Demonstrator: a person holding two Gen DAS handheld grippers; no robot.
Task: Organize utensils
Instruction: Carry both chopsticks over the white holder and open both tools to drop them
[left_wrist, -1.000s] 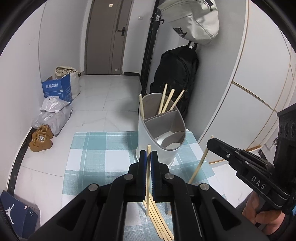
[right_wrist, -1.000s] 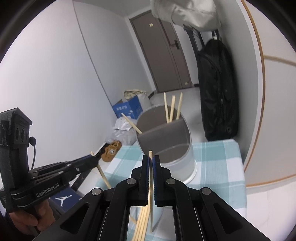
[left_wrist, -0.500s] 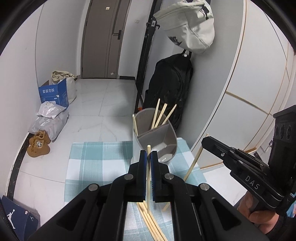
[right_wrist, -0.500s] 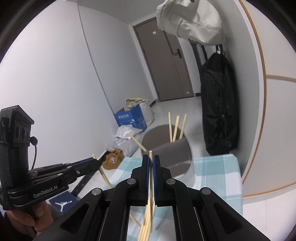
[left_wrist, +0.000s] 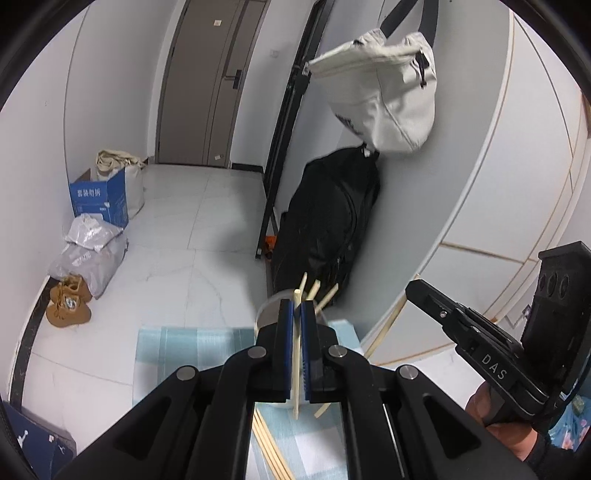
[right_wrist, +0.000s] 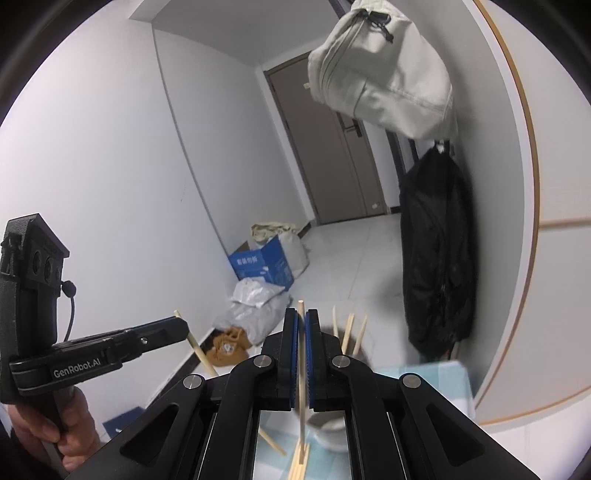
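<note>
My left gripper is shut on a pale wooden chopstick that stands upright between its blue pads. My right gripper is shut on a second chopstick, also upright. Each gripper shows in the other's view, the right gripper beside the left and the left gripper beside the right, both lifted above the table. The grey utensil holder is mostly hidden behind the left fingers; three chopsticks stick out of it. Loose chopsticks lie on the blue checked cloth.
A black backpack leans on the wall behind the table, with a white bag hanging above it. On the floor to the left are a blue box, grey plastic bags and brown shoes. A door closes the hallway.
Both grippers have risen, each with its chopstick still clamped. The holder and the cloth have dropped low in both views, and the holder is now largely behind the fingers.
</note>
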